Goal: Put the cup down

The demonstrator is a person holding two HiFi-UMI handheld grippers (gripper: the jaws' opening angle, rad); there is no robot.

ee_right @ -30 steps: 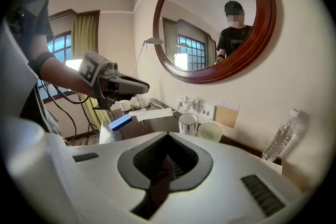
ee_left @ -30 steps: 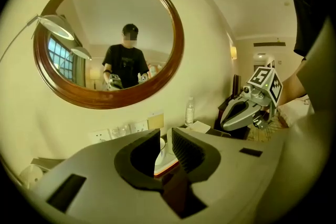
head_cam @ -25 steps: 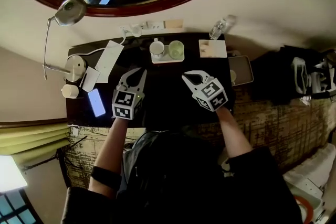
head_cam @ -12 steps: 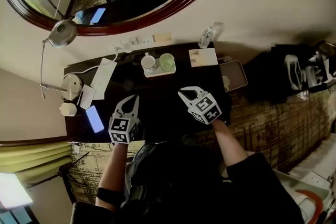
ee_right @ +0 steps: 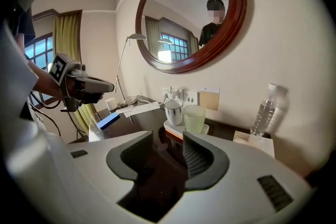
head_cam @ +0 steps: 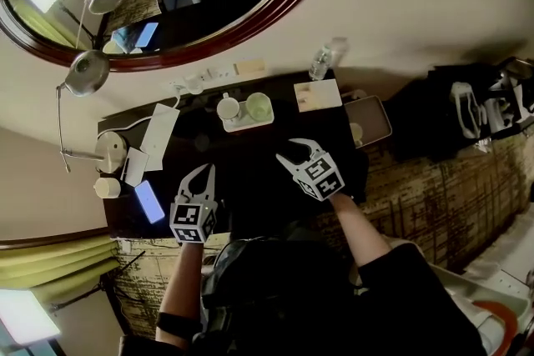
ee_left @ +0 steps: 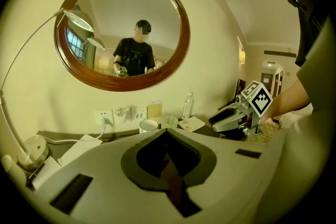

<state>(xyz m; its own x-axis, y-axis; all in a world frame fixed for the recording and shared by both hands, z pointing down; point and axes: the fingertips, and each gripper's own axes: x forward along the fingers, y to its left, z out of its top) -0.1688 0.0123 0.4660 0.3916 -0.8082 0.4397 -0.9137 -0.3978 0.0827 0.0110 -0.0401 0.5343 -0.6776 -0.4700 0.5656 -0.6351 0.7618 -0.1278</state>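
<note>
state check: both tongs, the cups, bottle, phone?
left tongs: shut, empty
right tongs: open, empty, jaws have just been opening
white cup: upright on the tray
green glass: upright on the tray, beside the white cup
water bottle: upright by the wall
phone: flat on the desk, screen lit

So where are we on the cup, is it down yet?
Looks done: the white cup stands on the tray beside the green glass, no gripper touching it. In hand: nothing; left gripper is shut and empty, right gripper jaws have just been opening with nothing between them. Left: seemingly nothing.
</note>
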